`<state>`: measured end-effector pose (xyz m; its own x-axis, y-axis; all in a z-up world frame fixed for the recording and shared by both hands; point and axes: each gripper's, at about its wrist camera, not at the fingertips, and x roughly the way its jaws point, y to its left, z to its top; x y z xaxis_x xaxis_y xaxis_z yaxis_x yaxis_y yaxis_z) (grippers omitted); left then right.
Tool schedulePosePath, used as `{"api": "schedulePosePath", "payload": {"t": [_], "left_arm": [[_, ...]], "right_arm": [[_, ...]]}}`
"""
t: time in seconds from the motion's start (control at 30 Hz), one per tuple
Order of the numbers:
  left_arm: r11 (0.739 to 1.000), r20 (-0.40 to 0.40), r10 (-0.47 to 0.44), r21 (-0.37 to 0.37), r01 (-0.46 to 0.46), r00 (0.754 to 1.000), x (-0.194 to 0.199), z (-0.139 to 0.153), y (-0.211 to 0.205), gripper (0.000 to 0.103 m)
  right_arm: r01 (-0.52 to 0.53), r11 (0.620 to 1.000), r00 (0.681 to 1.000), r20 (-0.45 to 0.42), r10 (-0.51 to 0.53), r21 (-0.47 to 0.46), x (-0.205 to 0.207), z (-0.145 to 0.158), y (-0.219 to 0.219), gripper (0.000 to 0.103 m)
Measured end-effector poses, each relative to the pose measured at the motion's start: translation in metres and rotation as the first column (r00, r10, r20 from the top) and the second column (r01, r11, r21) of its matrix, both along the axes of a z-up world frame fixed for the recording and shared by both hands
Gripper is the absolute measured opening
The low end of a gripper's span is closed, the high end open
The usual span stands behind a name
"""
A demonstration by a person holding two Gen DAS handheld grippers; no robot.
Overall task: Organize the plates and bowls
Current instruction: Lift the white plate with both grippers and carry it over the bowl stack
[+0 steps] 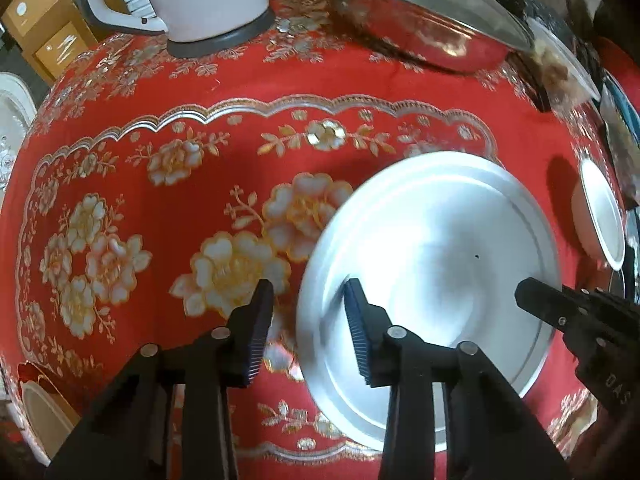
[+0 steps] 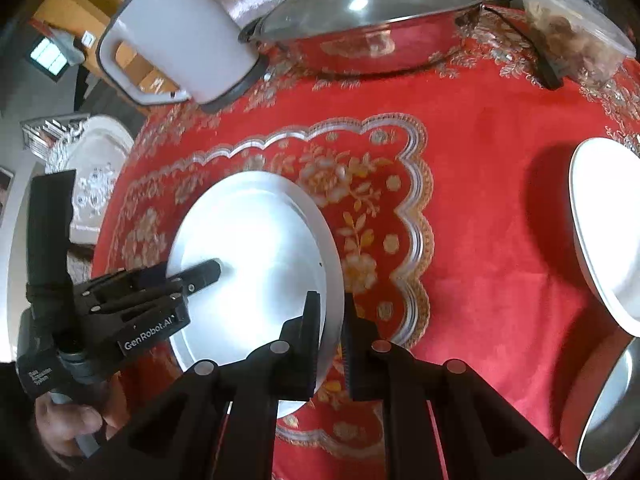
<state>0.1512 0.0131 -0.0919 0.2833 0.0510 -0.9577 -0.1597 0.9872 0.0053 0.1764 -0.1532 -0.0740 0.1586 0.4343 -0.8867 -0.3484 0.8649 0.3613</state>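
Note:
A round silver metal plate (image 1: 432, 264) (image 2: 256, 240) lies on the red flowered tablecloth (image 1: 160, 160). My left gripper (image 1: 309, 286) is open and straddles the plate's left rim, one finger outside it and one over the plate. My right gripper (image 2: 331, 300) is shut on the plate's opposite rim, and its black fingertip (image 1: 532, 298) shows at the right in the left wrist view. A white bowl (image 2: 608, 232) (image 1: 600, 216) sits at the right. A metal bowl (image 2: 608, 412) is at the lower right edge.
At the back stand a white kettle (image 2: 180, 36) (image 1: 208, 0), a steel pan with a glass lid (image 2: 372, 20) (image 1: 420, 20) and a clear plastic food tub (image 2: 572, 28). A hand (image 2: 68, 424) holds the left gripper's handle. The table edge falls away at the left.

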Motion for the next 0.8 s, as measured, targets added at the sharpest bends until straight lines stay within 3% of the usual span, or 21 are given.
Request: {"api": "schedulePosePath", "payload": {"t": [0.17, 0.4, 0.8], "left_arm": [[1.0, -0.007, -0.013, -0.014, 0.013, 1.0, -0.007, -0.001, -0.005, 0.02], [0.998, 0.002, 0.009, -0.058, -0.009, 1.0, -0.028, 0.006, -0.004, 0.019], [0.998, 0.103, 0.056, -0.039, -0.053, 0.993, -0.056, 0.06, 0.025, 0.019]], "right_arm": [[-0.041, 0.997, 0.999, 0.012, 0.041, -0.064, -0.009, 0.005, 0.006, 0.011], [-0.033, 0.996, 0.999, 0.037, 0.037, -0.079, -0.022, 0.014, 0.008, 0.01], [-0.072, 0.993, 0.986, 0.146, 0.085, -0.089, -0.05, 0.072, 0.034, 0.01]]}}
